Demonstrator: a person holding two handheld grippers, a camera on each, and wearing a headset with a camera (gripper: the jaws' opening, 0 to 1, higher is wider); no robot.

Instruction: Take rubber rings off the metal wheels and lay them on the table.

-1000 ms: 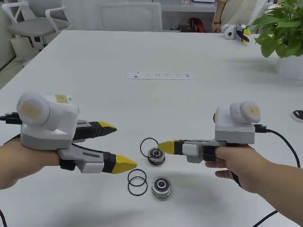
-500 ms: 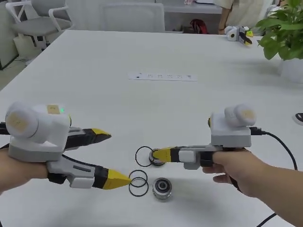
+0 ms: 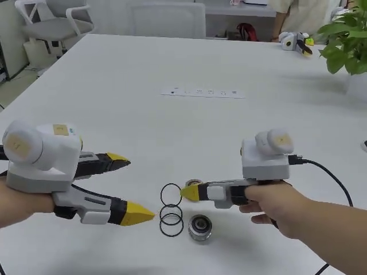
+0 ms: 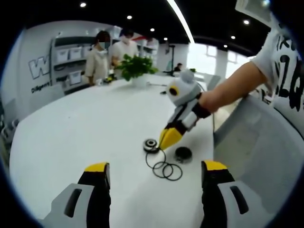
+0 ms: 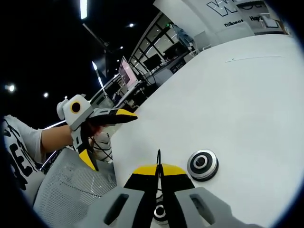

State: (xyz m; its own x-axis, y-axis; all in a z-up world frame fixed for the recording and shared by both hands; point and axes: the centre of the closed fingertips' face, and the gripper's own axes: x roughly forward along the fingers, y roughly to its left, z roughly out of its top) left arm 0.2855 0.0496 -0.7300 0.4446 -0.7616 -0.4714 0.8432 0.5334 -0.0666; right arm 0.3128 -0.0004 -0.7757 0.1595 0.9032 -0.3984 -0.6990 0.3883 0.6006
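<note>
Two metal wheels sit on the white table (image 3: 172, 126): one wheel (image 3: 194, 184) just behind my right gripper's tip, the other (image 3: 199, 227) nearer me. My right gripper (image 3: 186, 193) is shut on a black rubber ring (image 3: 161, 195) that hangs left of the far wheel. In the right gripper view the ring's edge (image 5: 158, 156) sticks up from the shut jaws, beside that wheel (image 5: 203, 165). Two overlapping rings (image 3: 171, 220) lie flat by the near wheel. My left gripper (image 3: 132, 189) stays open to the left, holding nothing, with the rings (image 4: 164, 168) ahead of it.
A white power strip (image 3: 203, 91) lies mid-table. A potted plant (image 3: 347, 34) stands at the back right, with a small yellow-tipped device (image 3: 295, 41) near it. A black cable (image 3: 330, 172) trails from my right gripper. Office chairs (image 3: 54, 23) stand beyond the far edge.
My right gripper has drawn the held ring left and toward me, away from the far wheel. My left gripper stays open in about the same place. The camera shifted.
</note>
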